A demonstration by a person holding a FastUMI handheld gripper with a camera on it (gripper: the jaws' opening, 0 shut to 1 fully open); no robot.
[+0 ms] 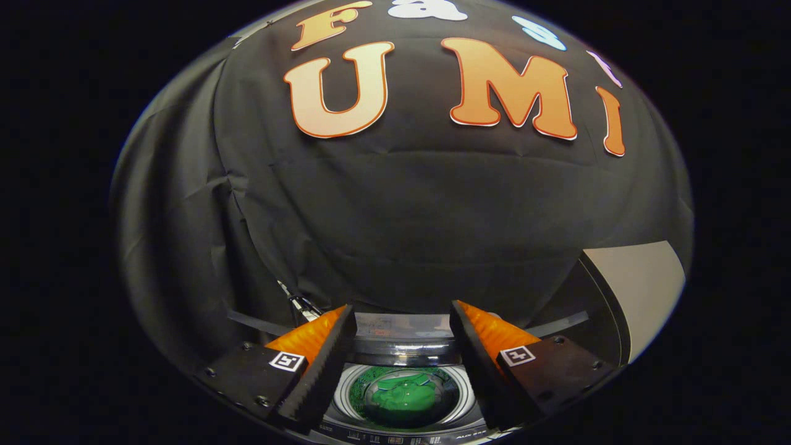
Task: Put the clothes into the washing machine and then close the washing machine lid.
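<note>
Beyond the claw hangs the booth's black cloth wall, with a pale panel off to the right and a thin cable by the left finger (nothing lies across the washing machine's opening). The claw is released, fingers spread wide and holding nothing. Green clothes lie inside the drum, below and between the fingers, apart from both.

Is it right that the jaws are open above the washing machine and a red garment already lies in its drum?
Not quite: the garment is green, not red. The gripper view shows it lying in the drum of the washing machine, seen between the open jaws of the gripper, which hold nothing.
</note>
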